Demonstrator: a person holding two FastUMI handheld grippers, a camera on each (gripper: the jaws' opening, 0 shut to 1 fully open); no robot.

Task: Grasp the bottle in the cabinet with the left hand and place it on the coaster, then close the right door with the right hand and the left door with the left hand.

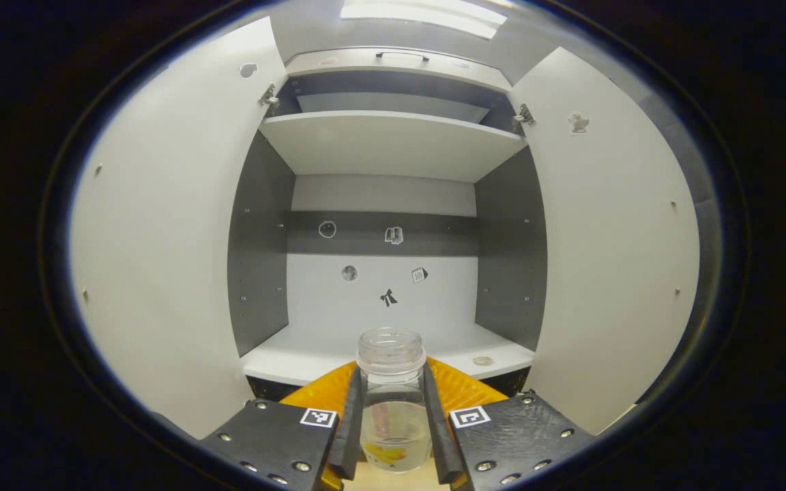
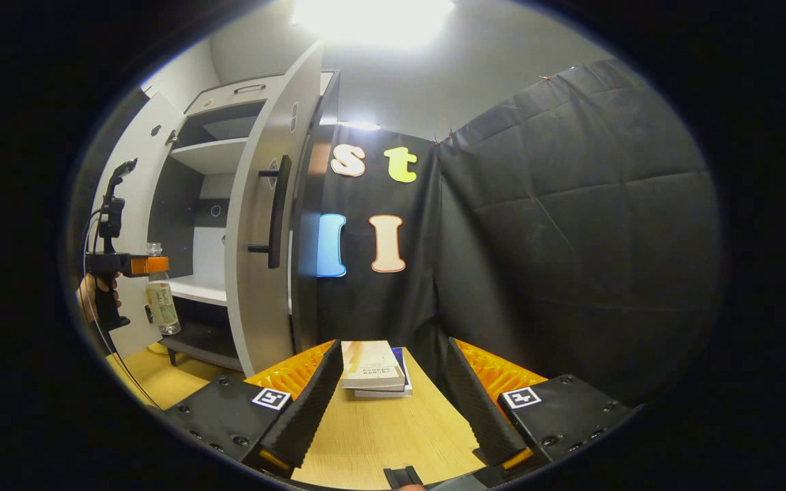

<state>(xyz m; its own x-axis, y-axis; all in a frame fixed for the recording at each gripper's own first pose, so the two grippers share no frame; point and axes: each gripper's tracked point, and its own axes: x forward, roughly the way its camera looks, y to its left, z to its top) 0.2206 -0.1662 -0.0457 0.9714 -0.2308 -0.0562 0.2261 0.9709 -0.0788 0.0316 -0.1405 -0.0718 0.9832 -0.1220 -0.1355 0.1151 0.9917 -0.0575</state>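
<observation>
In the left gripper view we see the left gripper (image 1: 393, 423) clamped on the clear bottle (image 1: 393, 399), both fingers pressing its sides, held upright before the open cabinet (image 1: 386, 341); beyond, both doors stand wide. In the right gripper view the right gripper (image 2: 393, 402) hangs over the wooden table (image 2: 379, 436), jaws apart; books (image 2: 371, 367) lie ahead.

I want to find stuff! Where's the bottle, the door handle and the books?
bottle (image 1: 393, 416): left gripper view, clear body between the fingers.
door handle (image 2: 277, 211): right gripper view, middle of the black bar on the right door.
books (image 2: 371, 365): right gripper view, cover of the top book.
</observation>
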